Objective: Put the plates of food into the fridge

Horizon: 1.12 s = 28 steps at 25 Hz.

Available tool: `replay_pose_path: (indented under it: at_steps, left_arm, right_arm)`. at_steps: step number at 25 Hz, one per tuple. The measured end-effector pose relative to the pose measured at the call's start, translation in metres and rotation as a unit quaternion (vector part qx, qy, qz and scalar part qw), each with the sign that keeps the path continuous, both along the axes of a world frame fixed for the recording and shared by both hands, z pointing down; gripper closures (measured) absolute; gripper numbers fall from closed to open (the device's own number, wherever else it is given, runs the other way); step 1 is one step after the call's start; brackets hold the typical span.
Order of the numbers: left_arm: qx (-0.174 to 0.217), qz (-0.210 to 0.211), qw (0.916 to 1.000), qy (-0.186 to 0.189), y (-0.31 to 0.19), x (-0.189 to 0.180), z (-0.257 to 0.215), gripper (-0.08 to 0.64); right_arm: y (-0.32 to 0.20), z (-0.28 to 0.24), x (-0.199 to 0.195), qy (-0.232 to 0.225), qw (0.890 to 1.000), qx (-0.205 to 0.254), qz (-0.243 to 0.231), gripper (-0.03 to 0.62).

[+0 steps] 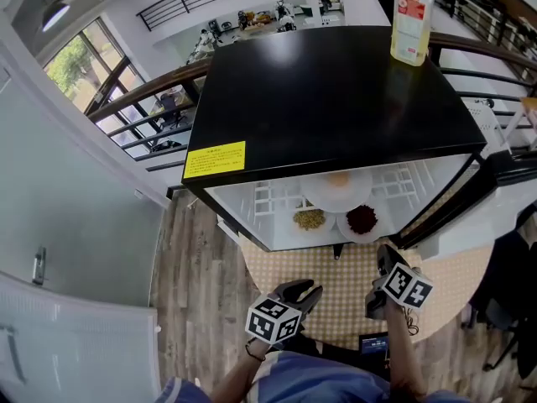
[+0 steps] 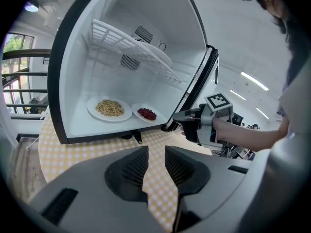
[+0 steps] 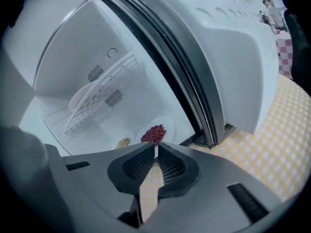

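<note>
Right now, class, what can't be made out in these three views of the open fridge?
1. Top-shelf plate: left gripper view sees only its underside; its food is hidden.
2. Bottle: head view's top edge cuts off its cap; label too small.
3. Yellow sticker: head view, print too small.
4. Yellow-food plate: right gripper view, mostly behind the right claw.

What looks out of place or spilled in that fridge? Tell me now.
Nothing stands out. The plate of yellowish food and the plate of red food sit flat, side by side on the fridge floor, with nothing spilled. A third plate rests on the wire shelf.
</note>
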<state>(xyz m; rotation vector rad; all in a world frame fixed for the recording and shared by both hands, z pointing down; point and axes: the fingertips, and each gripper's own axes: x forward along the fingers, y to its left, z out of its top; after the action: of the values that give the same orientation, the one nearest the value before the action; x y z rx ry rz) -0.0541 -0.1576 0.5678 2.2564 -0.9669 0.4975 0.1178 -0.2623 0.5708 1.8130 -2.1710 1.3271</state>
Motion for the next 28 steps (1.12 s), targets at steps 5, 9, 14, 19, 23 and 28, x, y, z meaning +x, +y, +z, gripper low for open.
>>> replay_pose_path:
  at_steps: [5, 9, 14, 19, 23, 28]
  left_arm:
    - [0.022, -0.002, 0.9997, 0.012, 0.008, 0.011, -0.02, 0.459]
    - [0.04, 0.003, 0.999, 0.02, 0.019, 0.026, -0.034, 0.459]
    - [0.061, 0.0, 0.9974, 0.037, 0.037, 0.044, -0.049, 0.459]
    - [0.063, -0.024, 0.9954, 0.068, 0.066, 0.051, -0.061, 0.459]
    - [0.067, -0.037, 0.9958, 0.05, 0.087, 0.04, -0.06, 0.459]
    - [0.063, -0.073, 0.9948, 0.034, 0.105, 0.018, -0.053, 0.459]
  right_arm:
    - [0.047, -0.02, -0.016, -0.039, 0.996, -0.001, -0.079, 0.561]
    - [0.087, -0.03, -0.024, -0.061, 0.991, -0.005, -0.122, 0.561]
    - [0.129, -0.031, -0.023, -0.057, 0.986, -0.014, -0.156, 0.561]
    - [0.162, -0.03, -0.029, -0.067, 0.979, -0.024, -0.192, 0.561]
    - [0.176, -0.028, -0.039, -0.049, 0.974, -0.017, -0.22, 0.561]
    - [0.191, -0.023, -0.063, -0.046, 0.963, -0.023, -0.266, 0.563]
